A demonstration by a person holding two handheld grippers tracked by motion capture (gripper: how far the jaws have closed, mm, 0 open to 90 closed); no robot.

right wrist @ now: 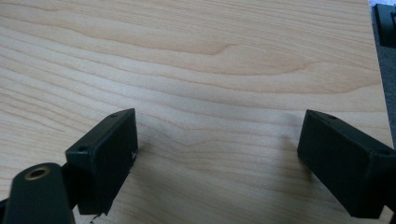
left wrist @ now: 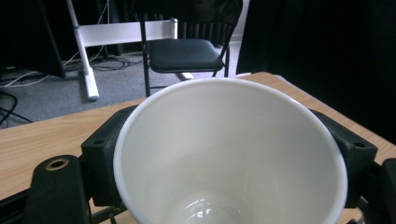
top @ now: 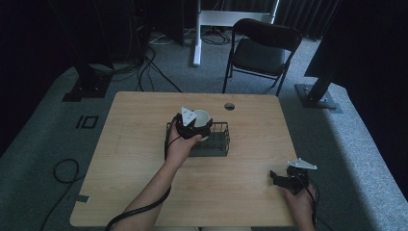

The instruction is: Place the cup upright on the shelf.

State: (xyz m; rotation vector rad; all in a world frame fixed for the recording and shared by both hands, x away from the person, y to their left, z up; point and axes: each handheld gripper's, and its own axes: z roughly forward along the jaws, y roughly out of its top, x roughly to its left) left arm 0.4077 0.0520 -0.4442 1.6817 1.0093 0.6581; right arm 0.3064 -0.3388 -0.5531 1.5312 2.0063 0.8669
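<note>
White cup (top: pixel 202 118) sits clamped between the jaws of the left gripper (top: pixel 191 126), held over the near-left part of the black wire basket (top: pixel 219 142), its mouth open and empty in the left gripper view (left wrist: pixel 229 154). Well right of the basket, the right gripper (top: pixel 281 179) rests by the table (top: pixel 134 144) edge, jaws apart over bare wood

Directly below the left gripper (top: pixel 192 126) the black wire basket (top: pixel 219 143) stands mid-table, its thin walls rising around the white cup (left wrist: pixel 229 154) clamped between the jaws. Bare tabletop (top: pixel 134 159) lies open to that gripper's left and behind it. The right gripper (right wrist: pixel 217 154) has nothing between its spread jaws, with clear wood ahead.
</note>
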